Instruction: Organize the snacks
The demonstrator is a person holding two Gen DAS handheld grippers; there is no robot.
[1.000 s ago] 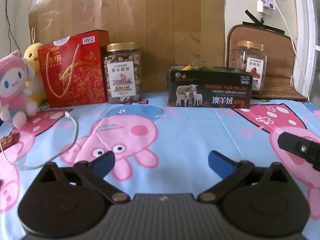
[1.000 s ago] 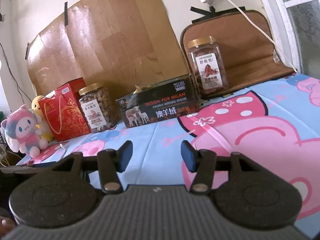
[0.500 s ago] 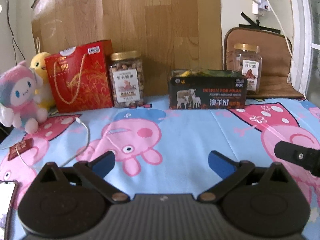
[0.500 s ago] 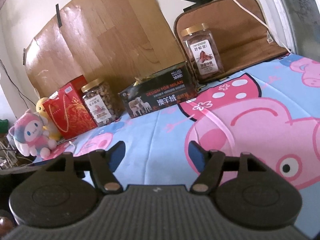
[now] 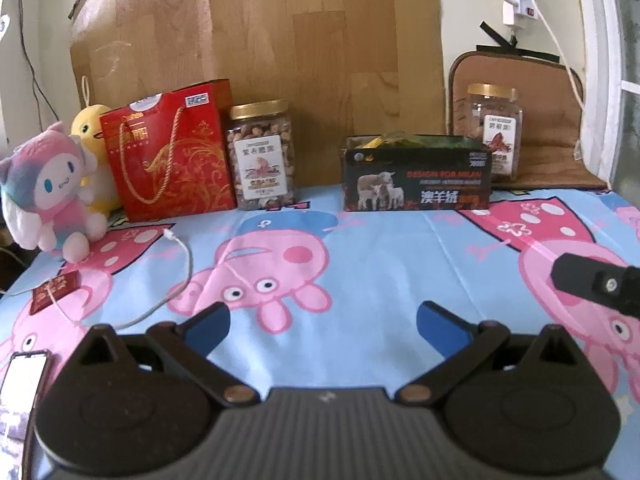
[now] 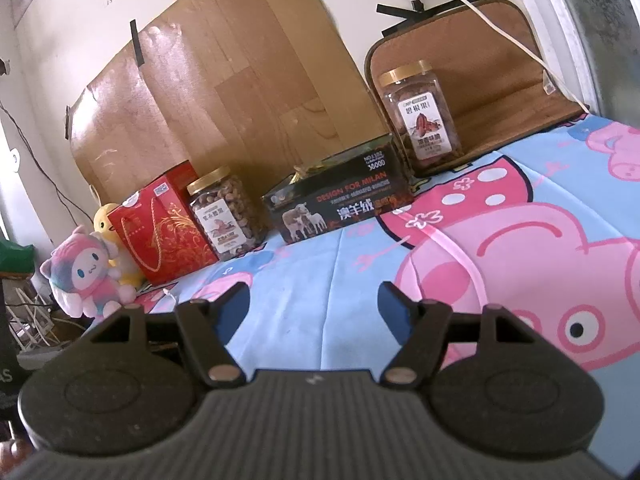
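Left gripper: blue-padded jaws spread wide with nothing between them; it points slightly downward over the cartoon-pig sheet, nothing touching the pads.
Right gripper: jaws have just been opening and stand released, only sheet showing in the gap; it is rolled a little, so the scene leans in its view. One of its dark fingers pokes in at the right edge of the left view.
Near left: a phone lies at the sheet's edge with its screen lit; its text is too small to read. A small red packet and a white cable lie just beyond it.
Dark box: open-topped, standing well ahead of both sets of jaws, roughly centre-right; printed "DESIGN FOR MILAN" in red, white Chinese characters below, "3000D" at the top corner, and a picture of sheep. Yellow and green wrappers show inside it.
Left nut jar: gold lid, white label with Chinese characters too small to read; it stands just beside the red gift bag, well apart from the box.
Right nut jar: gold lid, label showing a reddish nut under Chinese writing; it stands behind the box's right end, on a brown cushion.
Red gift bag: gold swirls, gold rope handle.
Far left: a pink plush toy and a yellow one behind it.
Back: a wood-patterned board taped against the wall.
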